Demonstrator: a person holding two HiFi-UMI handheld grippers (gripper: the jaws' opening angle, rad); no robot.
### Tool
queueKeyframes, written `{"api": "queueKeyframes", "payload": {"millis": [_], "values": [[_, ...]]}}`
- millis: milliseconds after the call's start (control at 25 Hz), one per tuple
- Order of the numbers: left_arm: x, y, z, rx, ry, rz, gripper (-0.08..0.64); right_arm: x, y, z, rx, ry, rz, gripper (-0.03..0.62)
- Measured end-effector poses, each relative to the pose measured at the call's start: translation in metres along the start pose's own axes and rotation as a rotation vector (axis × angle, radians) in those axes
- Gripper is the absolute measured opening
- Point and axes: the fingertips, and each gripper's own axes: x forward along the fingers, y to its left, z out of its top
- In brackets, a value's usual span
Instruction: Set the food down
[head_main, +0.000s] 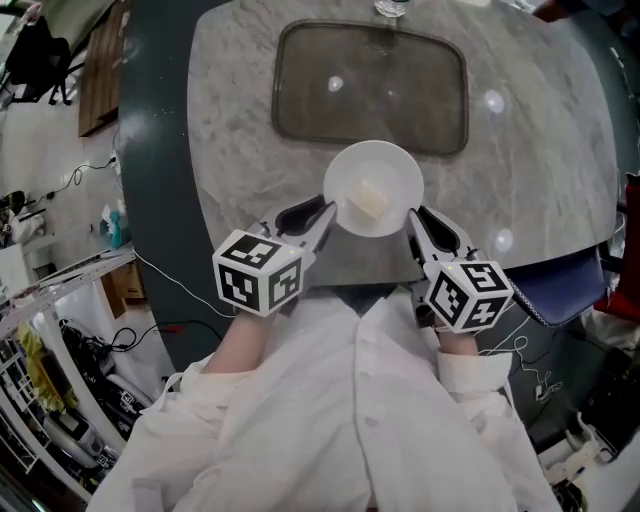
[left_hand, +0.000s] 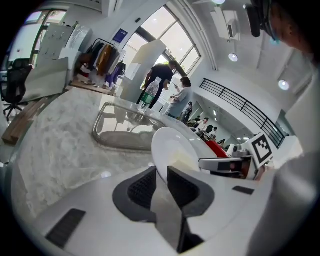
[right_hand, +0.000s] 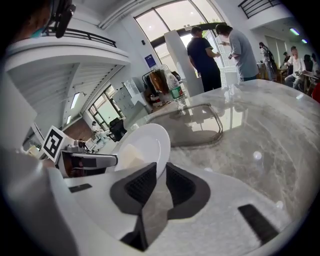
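- The food (head_main: 368, 198), a pale yellowish piece, is seen lying in a white plate (head_main: 375, 190) at the middle of the head view, just below the centre of the frame's upper half
- The plate is gripped on two opposite rims; its left rim is clamped between the jaws of the left gripper (head_main: 325, 215), its right rim between the jaws of the right gripper (head_main: 418, 222)
- In each gripper view the thin rim is seen pinched between the two dark pads
- The plate is placed over the near edge of a marble table (head_main: 240, 120); whether it touches the surface cannot be told
- A dark rectangular tray (head_main: 372, 90) is seen just above the plate; a bottle (head_main: 390, 8) stands at the top edge
- White sleeves (head_main: 470, 385) fill the lower frame
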Motion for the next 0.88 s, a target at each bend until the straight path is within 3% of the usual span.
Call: {"api": "queueKeyframes", "payload": {"millis": [880], "values": [[0.076, 0.047, 0.098, 0.003, -0.011, 0.041, 0.074, 0.086, -0.054, 0.099, -0.031, 0.041, 0.081, 0.051]]}}
